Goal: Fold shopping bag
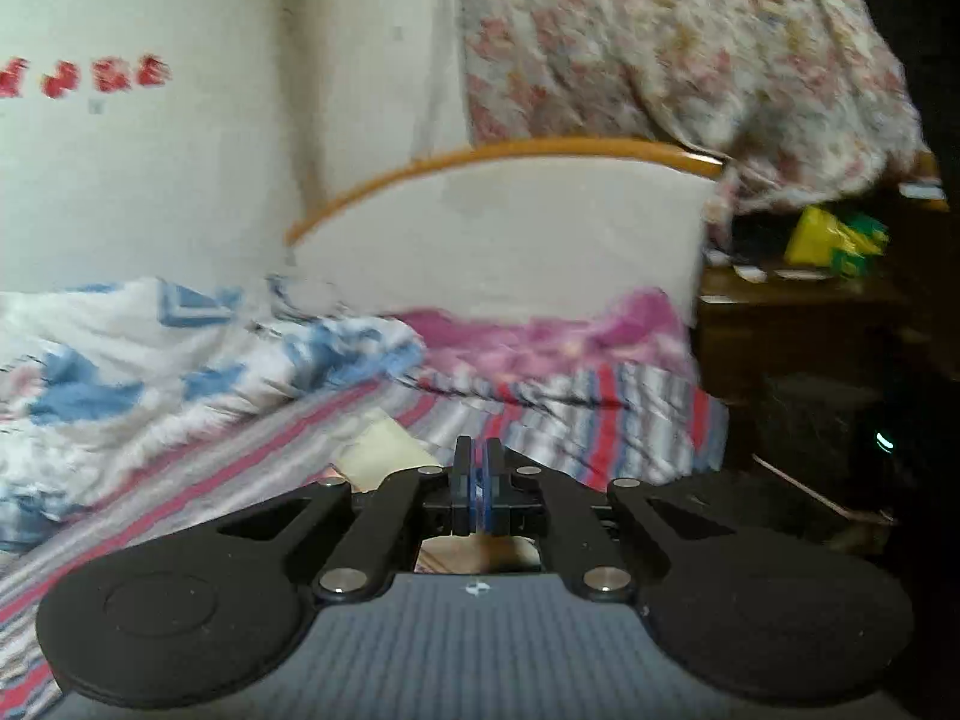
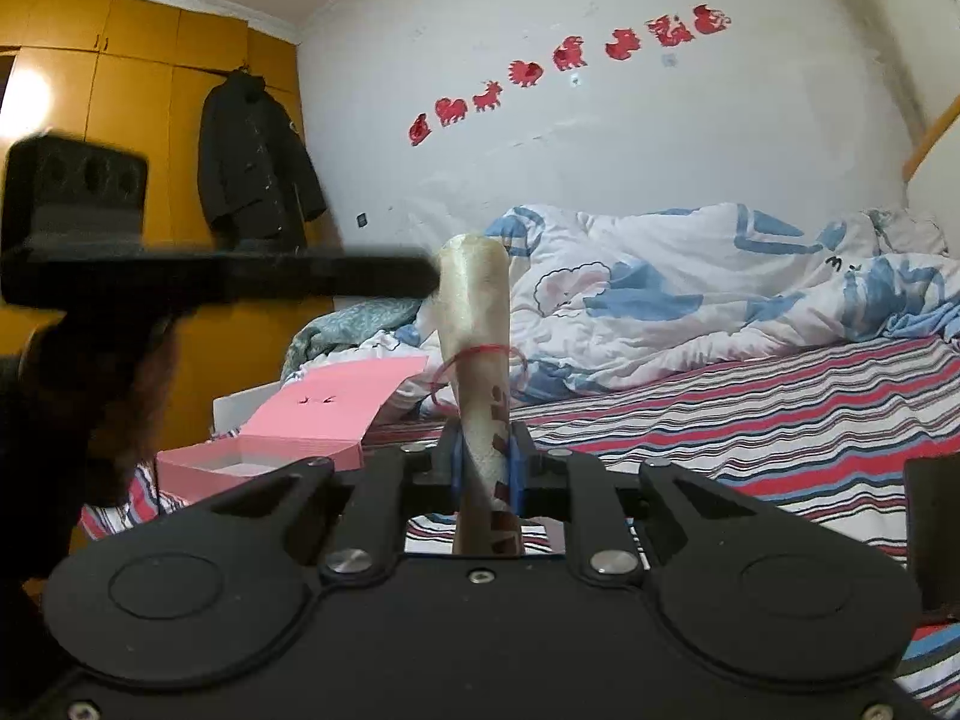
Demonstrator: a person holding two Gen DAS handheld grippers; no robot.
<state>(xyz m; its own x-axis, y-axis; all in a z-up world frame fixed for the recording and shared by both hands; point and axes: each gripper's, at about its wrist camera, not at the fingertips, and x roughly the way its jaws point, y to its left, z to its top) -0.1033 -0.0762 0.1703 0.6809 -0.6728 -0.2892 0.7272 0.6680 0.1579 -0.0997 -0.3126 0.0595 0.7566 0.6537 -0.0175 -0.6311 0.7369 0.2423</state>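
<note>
In the right wrist view my right gripper (image 2: 485,456) is shut on a cream shopping bag (image 2: 477,324) rolled into a tight upright roll, with a red rubber band (image 2: 480,354) around its middle. My left gripper (image 2: 384,273) reaches in from the left, its tip touching the top of the roll. In the left wrist view my left gripper (image 1: 478,474) is shut with nothing seen between the pads, above the striped sheet (image 1: 564,414). A cream piece (image 1: 384,450) lies on the sheet just ahead of it.
An open pink box (image 2: 288,426) stands on the bed at left. A white-and-blue duvet (image 2: 690,294) is heaped along the wall. A pink blanket (image 1: 540,342) lies by the headboard (image 1: 510,228). A dark nightstand (image 1: 810,312) is at the right.
</note>
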